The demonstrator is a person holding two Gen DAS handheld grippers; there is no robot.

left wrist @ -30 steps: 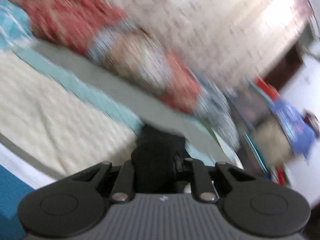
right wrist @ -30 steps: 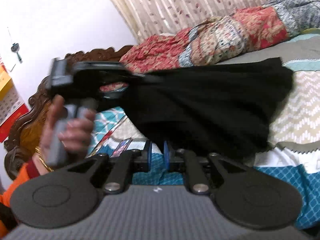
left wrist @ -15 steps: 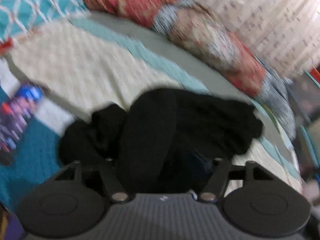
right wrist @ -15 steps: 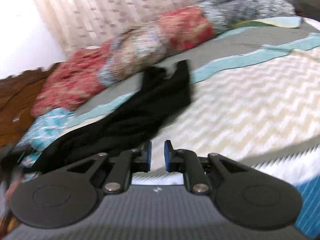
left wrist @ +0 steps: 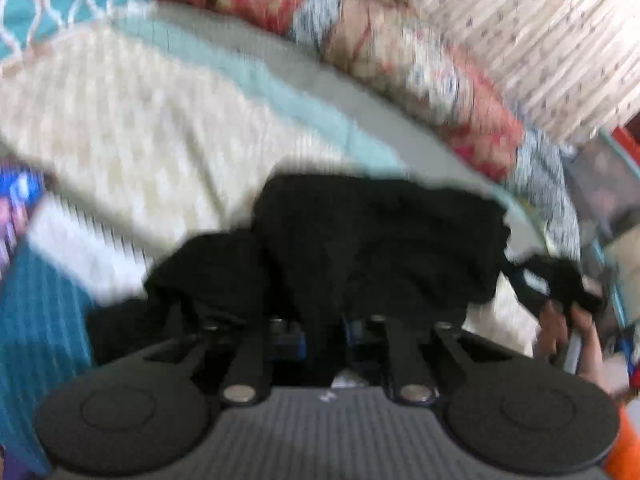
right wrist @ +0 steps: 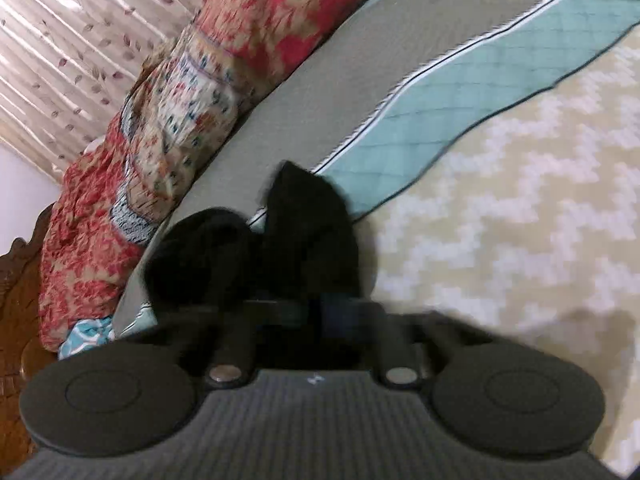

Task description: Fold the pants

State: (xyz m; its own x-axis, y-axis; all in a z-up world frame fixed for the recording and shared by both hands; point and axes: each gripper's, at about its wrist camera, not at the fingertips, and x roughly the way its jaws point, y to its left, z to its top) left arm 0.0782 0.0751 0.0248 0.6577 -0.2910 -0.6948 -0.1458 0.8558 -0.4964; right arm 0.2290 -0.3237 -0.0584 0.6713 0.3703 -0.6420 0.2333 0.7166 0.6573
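The black pants (left wrist: 380, 248) lie bunched on the bed in the left wrist view. My left gripper (left wrist: 323, 338) is shut on a fold of the pants. The other gripper (left wrist: 560, 284), held by a hand, grips the far right end of the cloth. In the right wrist view the pants (right wrist: 304, 236) rise in two black lumps right in front of my right gripper (right wrist: 316, 314), which is closed on the cloth. Both views are blurred.
The bed has a cream zigzag cover (right wrist: 520, 200) with a teal band (right wrist: 460, 96) and a grey sheet (right wrist: 320, 80). A red floral quilt (right wrist: 180, 100) lies rolled along the far side, before a curtain (right wrist: 60, 40). A wooden headboard (right wrist: 16, 320) is at left.
The left gripper has closed on the pants again after being open. The right gripper has moved in from empty and taken hold of the far end of the pants.
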